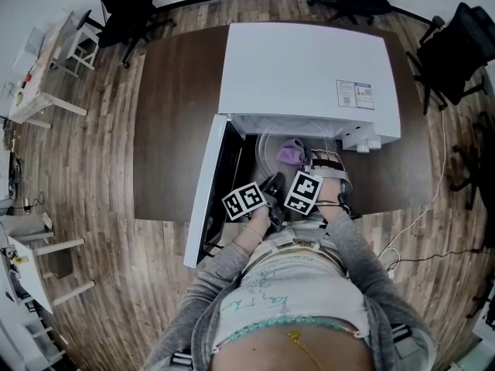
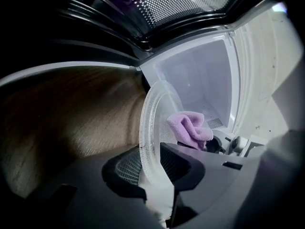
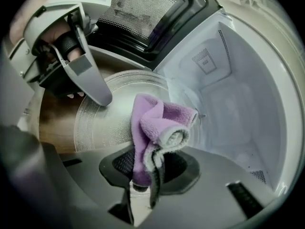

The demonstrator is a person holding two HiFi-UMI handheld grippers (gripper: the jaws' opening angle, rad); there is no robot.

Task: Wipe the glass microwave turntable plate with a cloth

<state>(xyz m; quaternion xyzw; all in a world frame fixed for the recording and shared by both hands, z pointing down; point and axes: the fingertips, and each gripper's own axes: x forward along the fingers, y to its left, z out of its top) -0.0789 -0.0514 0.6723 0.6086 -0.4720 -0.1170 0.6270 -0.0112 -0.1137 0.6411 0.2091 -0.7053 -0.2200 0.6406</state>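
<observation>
Head view: one microwave (image 1: pixel 309 76), door open; one glass plate (image 1: pixel 265 147) at its mouth, one purple cloth (image 1: pixel 290 153) on it toward 3 o'clock | Left gripper view: my left gripper (image 2: pixel 155 173) clamps the plate's rim at 6 o'clock; I should hold it steady | Right gripper view: my right gripper (image 3: pixel 143 173) pinches the bunched cloth; I'd press it flatter and sweep in circles.

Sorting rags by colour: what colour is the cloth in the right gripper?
The cloth is lilac with a pale edge, clearest in the right gripper view.
</observation>
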